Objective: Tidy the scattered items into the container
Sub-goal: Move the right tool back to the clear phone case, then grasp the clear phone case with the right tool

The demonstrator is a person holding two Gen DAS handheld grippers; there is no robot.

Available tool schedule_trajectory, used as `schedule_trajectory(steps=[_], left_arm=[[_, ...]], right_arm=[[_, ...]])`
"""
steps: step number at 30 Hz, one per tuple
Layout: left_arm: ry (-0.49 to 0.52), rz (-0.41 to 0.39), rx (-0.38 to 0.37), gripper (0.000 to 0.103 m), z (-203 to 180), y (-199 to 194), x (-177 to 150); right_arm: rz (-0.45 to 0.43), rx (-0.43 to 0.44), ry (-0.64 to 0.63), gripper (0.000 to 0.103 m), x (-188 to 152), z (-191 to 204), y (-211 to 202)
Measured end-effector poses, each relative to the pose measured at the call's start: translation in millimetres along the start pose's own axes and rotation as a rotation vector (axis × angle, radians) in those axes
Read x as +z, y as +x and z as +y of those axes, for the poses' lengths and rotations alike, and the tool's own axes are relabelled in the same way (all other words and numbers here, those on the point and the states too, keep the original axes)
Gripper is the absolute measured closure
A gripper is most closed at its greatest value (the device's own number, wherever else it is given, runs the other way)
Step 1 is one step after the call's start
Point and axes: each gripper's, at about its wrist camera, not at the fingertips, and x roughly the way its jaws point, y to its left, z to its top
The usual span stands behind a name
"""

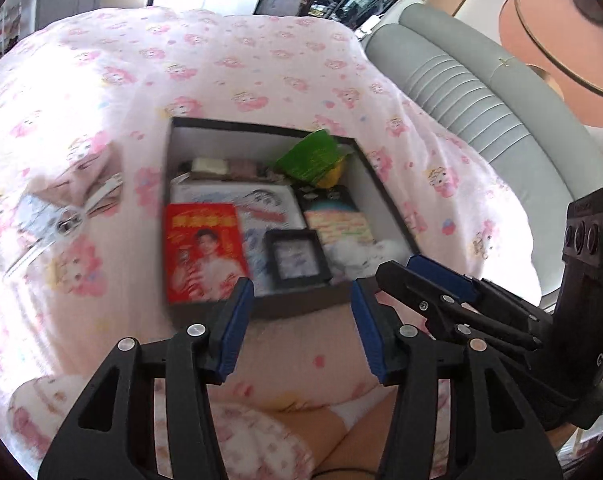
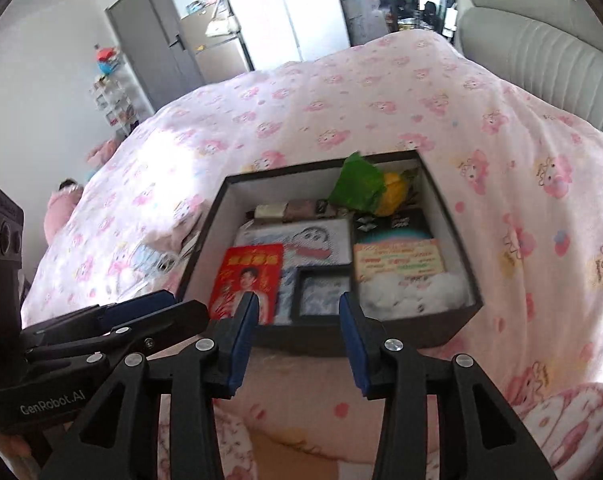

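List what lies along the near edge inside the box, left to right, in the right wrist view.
Red packet → black picture frame → white fluffy item, all inside the dark box.

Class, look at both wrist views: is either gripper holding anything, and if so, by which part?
Nothing is held. The left gripper and right gripper are both open and empty, short of the box.

A dark open box (image 2: 453, 322) is seen on the pink bedcover, holding a red booklet (image 2: 247, 286) near left, a black frame (image 2: 323, 292), a green wrapper (image 2: 357, 186) far right.
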Motion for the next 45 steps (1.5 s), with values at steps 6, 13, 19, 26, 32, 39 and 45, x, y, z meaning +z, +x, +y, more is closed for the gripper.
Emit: schedule_trajectory(steps=[6, 13, 19, 26, 32, 39, 45], left_arm=[[-0.105, 0.011, 0.01, 0.053, 55.8, -22.6, -23.2], [-0.261, -0.038, 0.033, 0.053, 146.5, -50.2, -34.3], [-0.374, -0.067, 0.129, 0.053, 232.0, -53.7, -34.1], [-0.59, -0.063, 0.101, 0.053, 329.5, -18.4, -38.6], [-0.573, -0.102, 0.174, 0.053, 362.1, 8.5, -2.0], [-0.533, -0.116, 0.217, 0.053, 391.0, 43.8, 44.4], [-0.49, -0.048, 0.222, 0.06, 388.0, 56.0, 45.6]], right_arm=[[0.082, 0.098, -0.099, 0.071, -9.5, 55.2, 21.9], [0.191, 0.235, -0.159, 0.071, -4.7, 128.9, 73.5], [0.266, 0.28, -0.158, 0.071, 12.0, 173.9, 133.8], [0.403, 0.267, -0.151, 0.071, 25.7, 207.2, 216.7], [0.458, 0.18, -0.089, 0.07, 28.0, 204.9, 275.5], [0.513, 0.187, -0.001, 0.065, 26.4, 195.3, 313.0], [0.506, 0.243, -0.042, 0.065, 26.5, 201.7, 311.5]])
